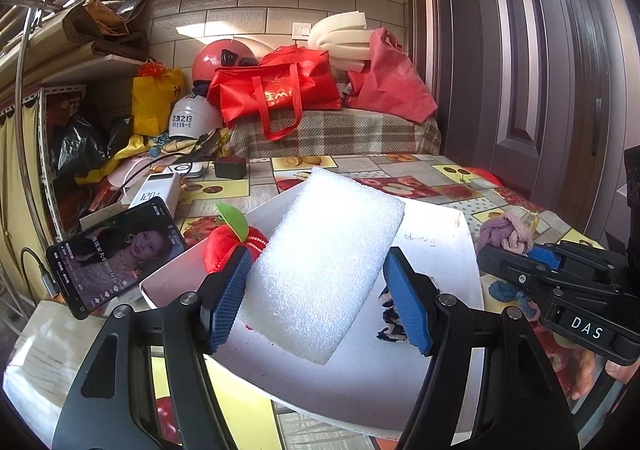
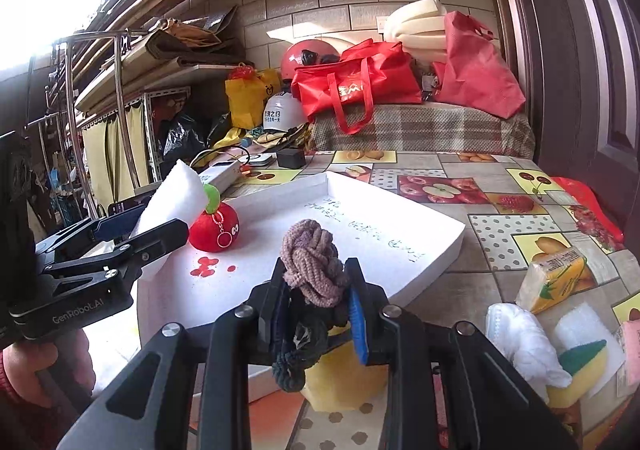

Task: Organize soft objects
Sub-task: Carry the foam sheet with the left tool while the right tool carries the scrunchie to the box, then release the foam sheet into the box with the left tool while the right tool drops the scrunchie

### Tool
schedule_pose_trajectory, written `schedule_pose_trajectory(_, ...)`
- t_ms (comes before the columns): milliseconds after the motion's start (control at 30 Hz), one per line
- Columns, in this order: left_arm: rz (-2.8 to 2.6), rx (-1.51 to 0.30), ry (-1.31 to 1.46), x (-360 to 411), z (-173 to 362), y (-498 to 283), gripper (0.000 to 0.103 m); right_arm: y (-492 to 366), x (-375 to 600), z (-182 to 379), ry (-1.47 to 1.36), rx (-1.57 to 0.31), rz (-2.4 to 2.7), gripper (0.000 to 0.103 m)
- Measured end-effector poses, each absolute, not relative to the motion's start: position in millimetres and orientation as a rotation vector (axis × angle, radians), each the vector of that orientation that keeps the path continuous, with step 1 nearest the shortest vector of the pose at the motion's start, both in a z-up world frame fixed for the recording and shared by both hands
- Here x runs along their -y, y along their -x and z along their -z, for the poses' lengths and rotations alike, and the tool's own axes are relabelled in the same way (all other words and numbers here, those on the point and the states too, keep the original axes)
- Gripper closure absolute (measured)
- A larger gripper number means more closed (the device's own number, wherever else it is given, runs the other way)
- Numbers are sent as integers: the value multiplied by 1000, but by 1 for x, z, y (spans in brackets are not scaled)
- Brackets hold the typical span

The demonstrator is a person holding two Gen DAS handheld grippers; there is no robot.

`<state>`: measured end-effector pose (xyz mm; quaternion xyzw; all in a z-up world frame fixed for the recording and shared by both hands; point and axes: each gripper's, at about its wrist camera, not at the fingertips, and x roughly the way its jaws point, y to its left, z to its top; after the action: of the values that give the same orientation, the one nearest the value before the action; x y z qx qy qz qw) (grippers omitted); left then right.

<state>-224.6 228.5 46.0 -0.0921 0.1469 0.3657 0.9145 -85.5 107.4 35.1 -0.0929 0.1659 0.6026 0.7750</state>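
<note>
Both of my tongs are loaded above the white tray (image 2: 400, 209), which lies on the fruit-patterned table (image 2: 500, 246). My left gripper (image 1: 316, 298) holds the white foam block (image 1: 328, 262) at a slant, its jaws set fairly wide, with the left blue pad pressed to the block's edge; I cannot tell whether the right pad truly touches it. My right gripper (image 2: 320, 310) is closed narrowly on the knotted rope toy (image 2: 310, 266), whose mauve knot stands above the pads while a darker tail hangs below. The red plush apple (image 2: 214, 228) already sits in the tray, just beside the foam. Risks, as I judge them: the foam, if gripped on one side only, may pivot and drop askew, or fall against the apple and push it toward the rim; the rope's hanging tail may snag on the tray's near wall as I lower it; and my two tools, working near each other over one tray, may collide. The tissue pack (image 2: 554, 278), white cloth (image 2: 524, 342) and sponge (image 2: 580, 366) wait outside the tray at my right.
</note>
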Motion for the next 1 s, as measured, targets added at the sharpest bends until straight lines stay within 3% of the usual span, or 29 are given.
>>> schedule_pose_trajectory(1000,-825,-327,229,-285,-46,190,34,52,-196,-29,242,-500,-1121,76)
